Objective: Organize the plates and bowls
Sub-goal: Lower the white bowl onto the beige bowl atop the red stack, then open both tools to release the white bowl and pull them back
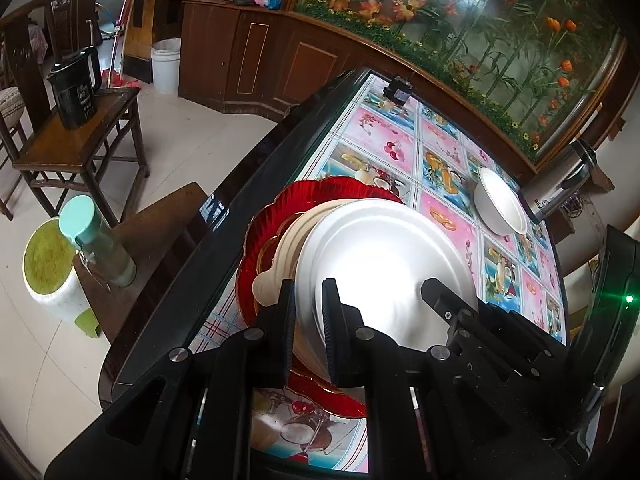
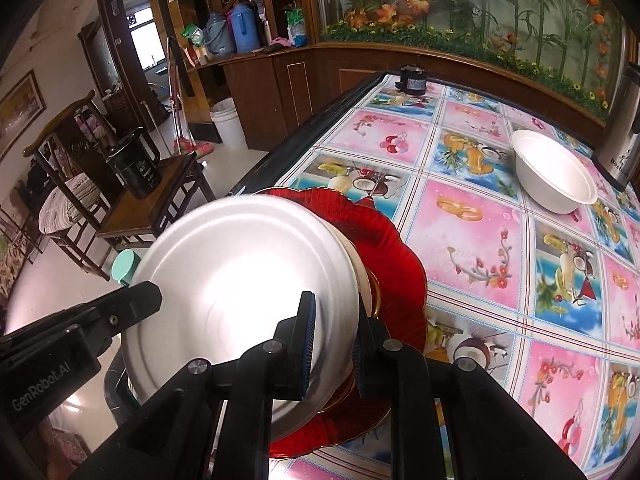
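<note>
A silver metal plate (image 1: 380, 264) lies tilted on top of a cream plate (image 1: 280, 248), itself resting on a red scalloped plate (image 1: 264, 216) near the bench (image 1: 224, 216) edge. The left hand-held gripper (image 1: 308, 332) is clamped narrowly on the silver plate's near rim. The right hand-held gripper (image 2: 334, 344) straddles the same plate's rim on the opposite side, jaws narrow; whether its pads press the rim cannot be told. Beyond the red plate, well apart on the patterned cloth, stands a white bowl (image 2: 554, 170).
</note>
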A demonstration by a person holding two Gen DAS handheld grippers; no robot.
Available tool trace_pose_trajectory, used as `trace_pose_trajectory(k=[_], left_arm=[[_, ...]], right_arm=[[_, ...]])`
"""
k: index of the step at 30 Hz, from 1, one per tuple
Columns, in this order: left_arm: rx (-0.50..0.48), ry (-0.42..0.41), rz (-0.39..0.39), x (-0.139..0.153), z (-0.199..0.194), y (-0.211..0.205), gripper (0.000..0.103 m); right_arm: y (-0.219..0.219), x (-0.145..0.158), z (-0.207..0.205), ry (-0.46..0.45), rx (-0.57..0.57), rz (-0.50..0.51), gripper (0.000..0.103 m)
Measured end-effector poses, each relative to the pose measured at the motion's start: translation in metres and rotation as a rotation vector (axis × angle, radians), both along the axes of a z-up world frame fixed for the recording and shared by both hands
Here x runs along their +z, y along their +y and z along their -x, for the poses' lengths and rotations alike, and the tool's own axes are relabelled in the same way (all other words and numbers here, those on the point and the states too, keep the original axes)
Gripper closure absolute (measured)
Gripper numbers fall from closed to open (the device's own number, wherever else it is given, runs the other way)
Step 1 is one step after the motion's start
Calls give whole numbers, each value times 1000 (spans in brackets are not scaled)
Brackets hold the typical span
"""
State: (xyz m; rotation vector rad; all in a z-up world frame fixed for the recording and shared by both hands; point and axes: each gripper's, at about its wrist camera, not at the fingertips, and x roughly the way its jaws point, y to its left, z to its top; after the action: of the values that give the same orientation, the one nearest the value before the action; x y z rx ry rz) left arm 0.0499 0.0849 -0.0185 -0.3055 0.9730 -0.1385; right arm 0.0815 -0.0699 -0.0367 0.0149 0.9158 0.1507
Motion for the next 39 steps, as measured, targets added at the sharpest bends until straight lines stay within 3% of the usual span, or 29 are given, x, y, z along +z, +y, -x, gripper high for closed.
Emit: trace_pose_trajectory(k=[17,24,31,39], left_arm=[[14,-40,-63,8,3,-5,92],[12,-35,-26,10,3,-1,92],[13,-27,-25,8,2,-1,92],[6,-27,-28,9,4,-5,92]], right_arm=[[5,-5,-1,-40,9,26,79],[4,-6,-3,-60,7,31,79],[-3,-2,-2,-72,9,-37,78],[-27,21,8,-184,-15,-150,74]])
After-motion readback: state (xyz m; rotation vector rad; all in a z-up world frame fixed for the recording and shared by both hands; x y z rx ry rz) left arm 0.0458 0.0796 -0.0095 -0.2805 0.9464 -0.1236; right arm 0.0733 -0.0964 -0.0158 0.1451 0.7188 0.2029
